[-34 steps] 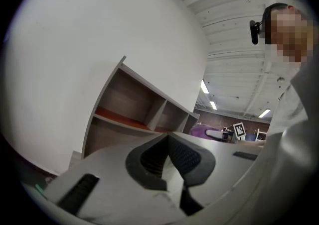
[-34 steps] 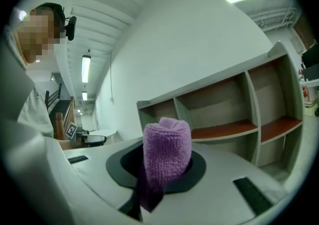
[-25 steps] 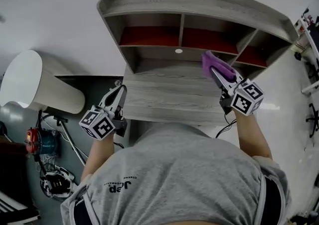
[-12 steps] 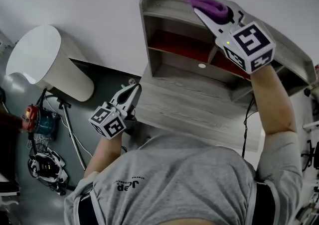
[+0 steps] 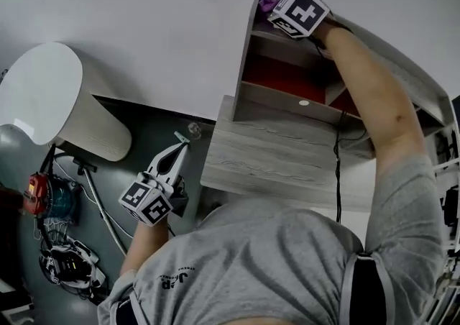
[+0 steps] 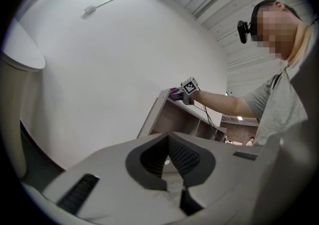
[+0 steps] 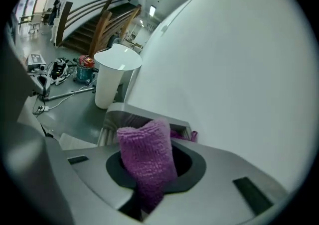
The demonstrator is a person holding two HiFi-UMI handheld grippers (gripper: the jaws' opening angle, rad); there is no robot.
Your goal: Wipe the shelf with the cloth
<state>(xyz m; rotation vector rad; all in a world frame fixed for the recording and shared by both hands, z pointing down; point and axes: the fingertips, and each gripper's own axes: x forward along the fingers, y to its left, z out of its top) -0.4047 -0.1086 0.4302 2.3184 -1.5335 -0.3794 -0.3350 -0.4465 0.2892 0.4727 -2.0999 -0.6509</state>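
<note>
The grey wooden shelf unit with red back panels stands on a grey desk against a white wall. My right gripper is stretched up to the left end of the shelf's top board, shut on a purple cloth. In the right gripper view the cloth bulges up between the jaws of the right gripper, with the top board's end just beyond. My left gripper hangs low by the desk's left edge, shut and holding nothing. The left gripper view shows the shelf and the cloth from below.
A white round bin stands on the floor left of the desk. Tools and hoses lie on the floor at the lower left. A black cable runs down across the desk. The wall is close behind the shelf.
My right gripper has risen with the cloth from the desk level to the shelf's top board, then slid to its left end. The left gripper has stayed low by the desk.
</note>
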